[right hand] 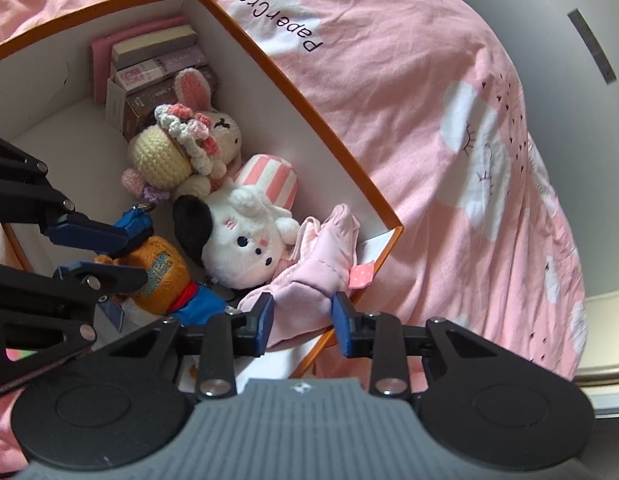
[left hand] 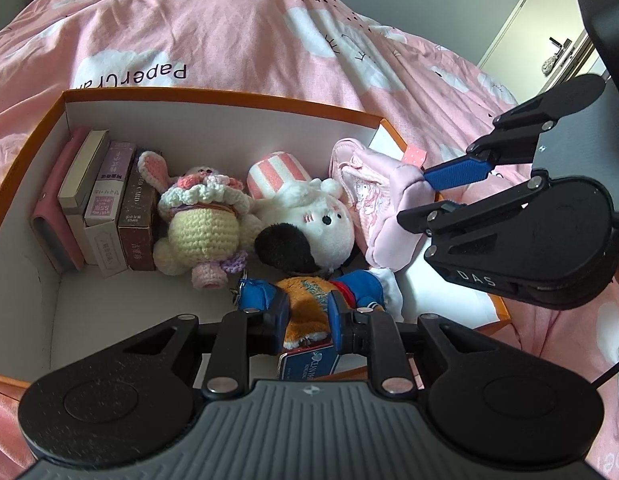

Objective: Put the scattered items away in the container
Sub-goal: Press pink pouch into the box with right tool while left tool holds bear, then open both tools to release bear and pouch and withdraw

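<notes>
An orange-rimmed white box [left hand: 229, 98] [right hand: 293, 80] lies on the pink bed. Inside stand several small boxes [left hand: 105, 208] [right hand: 149, 68], a crocheted bunny [left hand: 201, 216] [right hand: 181, 148], a white plush bunny [left hand: 321, 224] [right hand: 245, 240], an orange plush in blue clothes [left hand: 309, 304] [right hand: 165, 276] and a pink pouch [left hand: 377, 204] [right hand: 309, 288]. My left gripper [left hand: 307, 322] [right hand: 125, 254] is closed around the orange plush inside the box. My right gripper [right hand: 303, 322] [left hand: 429, 196] is closed around the pink pouch at the box's near right corner.
A pink duvet [left hand: 249, 28] [right hand: 449, 120] with white clouds surrounds the box. A door with a handle [left hand: 557, 44] is at the far right. A blue tin [left hand: 305, 364] lies under the orange plush.
</notes>
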